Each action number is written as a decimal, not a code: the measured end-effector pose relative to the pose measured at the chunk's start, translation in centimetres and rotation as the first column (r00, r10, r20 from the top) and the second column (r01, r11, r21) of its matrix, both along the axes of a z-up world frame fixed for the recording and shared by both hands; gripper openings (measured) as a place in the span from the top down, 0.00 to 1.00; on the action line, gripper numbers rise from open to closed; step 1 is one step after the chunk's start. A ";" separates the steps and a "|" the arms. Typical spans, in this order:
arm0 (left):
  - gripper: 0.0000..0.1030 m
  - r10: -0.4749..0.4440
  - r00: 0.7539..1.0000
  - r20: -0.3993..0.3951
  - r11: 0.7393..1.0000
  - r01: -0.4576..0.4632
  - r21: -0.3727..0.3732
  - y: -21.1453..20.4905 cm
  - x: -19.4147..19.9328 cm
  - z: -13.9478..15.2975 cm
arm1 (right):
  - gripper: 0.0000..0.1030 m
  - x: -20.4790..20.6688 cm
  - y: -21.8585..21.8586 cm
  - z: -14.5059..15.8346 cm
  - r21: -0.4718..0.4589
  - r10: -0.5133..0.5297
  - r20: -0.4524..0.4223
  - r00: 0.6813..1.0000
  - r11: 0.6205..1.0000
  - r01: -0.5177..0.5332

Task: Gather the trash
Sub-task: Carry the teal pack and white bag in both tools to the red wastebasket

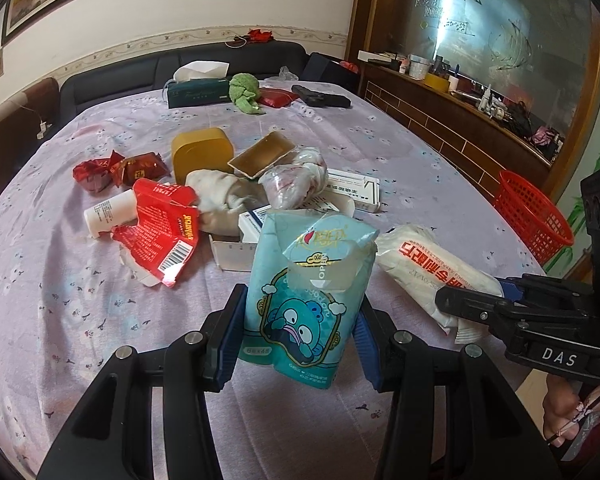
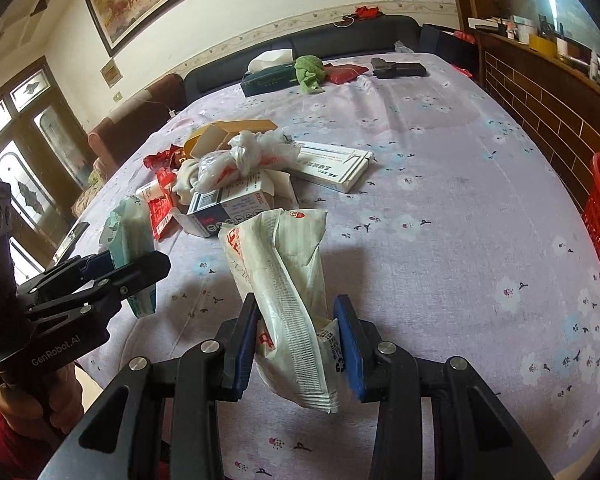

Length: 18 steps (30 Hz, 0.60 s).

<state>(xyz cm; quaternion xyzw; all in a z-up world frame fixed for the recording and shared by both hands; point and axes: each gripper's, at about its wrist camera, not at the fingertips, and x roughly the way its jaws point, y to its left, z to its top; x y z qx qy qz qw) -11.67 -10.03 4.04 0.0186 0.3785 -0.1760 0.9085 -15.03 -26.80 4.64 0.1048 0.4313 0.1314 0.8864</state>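
The left gripper (image 1: 296, 344) is clamped on a teal cartoon-printed tissue pack (image 1: 304, 300); the right gripper (image 2: 298, 344) is clamped on a white crinkled plastic wrapper (image 2: 288, 288). Both are held above the lilac floral tablecloth (image 2: 440, 200), just this side of the litter heap (image 1: 260, 188) (boxes, bags, red wrappers). Only the left view shows the whole red mesh basket (image 1: 534, 216) beyond the cloth's right edge.

"DAS" on right hand-held gripper (image 1: 466, 312) (white)
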 end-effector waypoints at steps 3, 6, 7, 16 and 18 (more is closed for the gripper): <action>0.53 -0.008 1.000 -0.002 1.000 0.008 0.006 -0.5 0.1 -0.1 | 0.61 -0.1 -0.3 0.1 0.005 -0.005 0.003 1.000 1.000 0.005; 0.53 -0.017 1.000 -0.001 1.000 0.017 0.014 -1.1 0.2 -0.1 | 0.61 -0.1 -0.6 0.2 0.010 -0.013 0.005 1.000 1.000 0.013; 0.53 -0.020 1.000 -0.001 1.000 0.020 0.015 -1.2 0.3 -0.1 | 0.61 -0.1 -0.8 0.3 0.011 -0.018 0.006 1.000 1.000 0.018; 0.53 -0.057 0.998 0.009 0.998 0.057 0.030 -3.2 1.0 0.4 | 0.61 -0.3 -2.8 1.3 0.034 -0.067 0.021 0.998 0.997 0.066; 0.53 -0.067 0.998 0.007 0.997 0.066 0.032 -3.7 1.2 0.4 | 0.61 -0.4 -3.4 1.6 0.038 -0.082 0.029 0.996 0.996 0.081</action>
